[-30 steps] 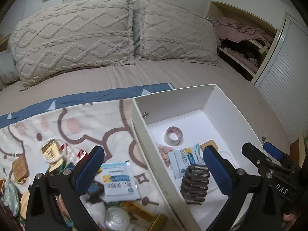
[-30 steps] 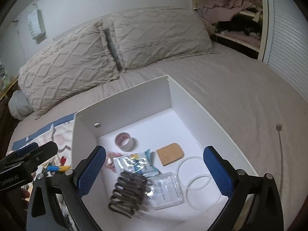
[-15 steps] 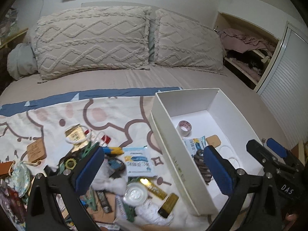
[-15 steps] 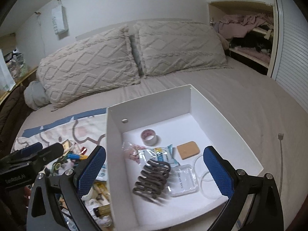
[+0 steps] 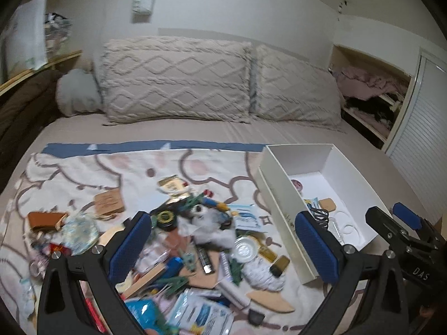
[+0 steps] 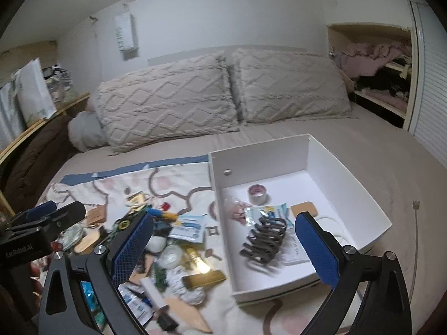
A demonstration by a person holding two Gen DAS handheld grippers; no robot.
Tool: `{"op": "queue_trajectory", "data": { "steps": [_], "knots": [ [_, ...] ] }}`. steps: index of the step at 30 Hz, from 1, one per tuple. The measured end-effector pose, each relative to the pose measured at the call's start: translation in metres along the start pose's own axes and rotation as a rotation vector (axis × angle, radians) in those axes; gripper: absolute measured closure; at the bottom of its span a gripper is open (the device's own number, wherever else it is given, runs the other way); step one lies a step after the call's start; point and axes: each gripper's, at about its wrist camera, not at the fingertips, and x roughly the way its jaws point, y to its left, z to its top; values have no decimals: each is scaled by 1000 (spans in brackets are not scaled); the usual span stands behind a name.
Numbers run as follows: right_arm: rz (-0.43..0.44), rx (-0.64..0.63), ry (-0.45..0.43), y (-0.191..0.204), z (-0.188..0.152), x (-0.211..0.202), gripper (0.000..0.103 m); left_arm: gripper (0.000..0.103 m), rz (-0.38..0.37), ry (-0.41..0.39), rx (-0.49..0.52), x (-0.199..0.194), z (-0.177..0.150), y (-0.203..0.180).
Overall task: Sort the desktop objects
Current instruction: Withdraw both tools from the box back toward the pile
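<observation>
Below, in the left wrist view, the left tongs (image 5: 223, 247) stand spread wide and empty, their blue textured pads (image 5: 130, 244) hanging over a heap of clutter (image 5: 201, 251) in the lower centre: crinkled packets, a round clear lid, flat tan card pieces and small green plastic clips, all blurred. The heap lies on a soft printed blanket (image 5: 83, 173) with brown looping lines and a blue border, spread over a smooth beige bed (image 5: 195, 129).

At centre right of that view sits a white box (image 5: 282, 195), rectangular and straight-walled, on the bed just beside the blanket.

Seen from the right wrist, the right tongs (image 6: 223, 247) are likewise released and carry nothing, framing the box's near left corner. Inside the box lie a dark ribbed hair claw (image 6: 264, 241), a roll of tape (image 6: 257, 194), a glossy blue-and-white packet (image 6: 265, 212), a flat tan rounded card (image 6: 304, 209) and a thin white ring, partly hidden.

Two knitted, diamond-patterned pillows (image 6: 218, 95) lean across the upper middle of the frame.
</observation>
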Motion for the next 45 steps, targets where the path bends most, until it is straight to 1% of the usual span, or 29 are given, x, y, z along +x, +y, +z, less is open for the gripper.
{"op": "queue_trajectory", "data": {
  "steps": [12,21,34,45],
  "knots": [
    [77,-46,-97,37,-18,-73,2,0,46,-102,-58,-90,-34,27],
    [135,-90,-132,62,-31,-108,2,0,87,-152,-70,-140,-53,38],
    [170,-117,-150,75,-46,-137,2,0,138,-194,-81,-184,-71,50],
    [177,-113,-165,73,-51,-148,2,0,156,-211,-81,-199,-78,49]
  ]
}}
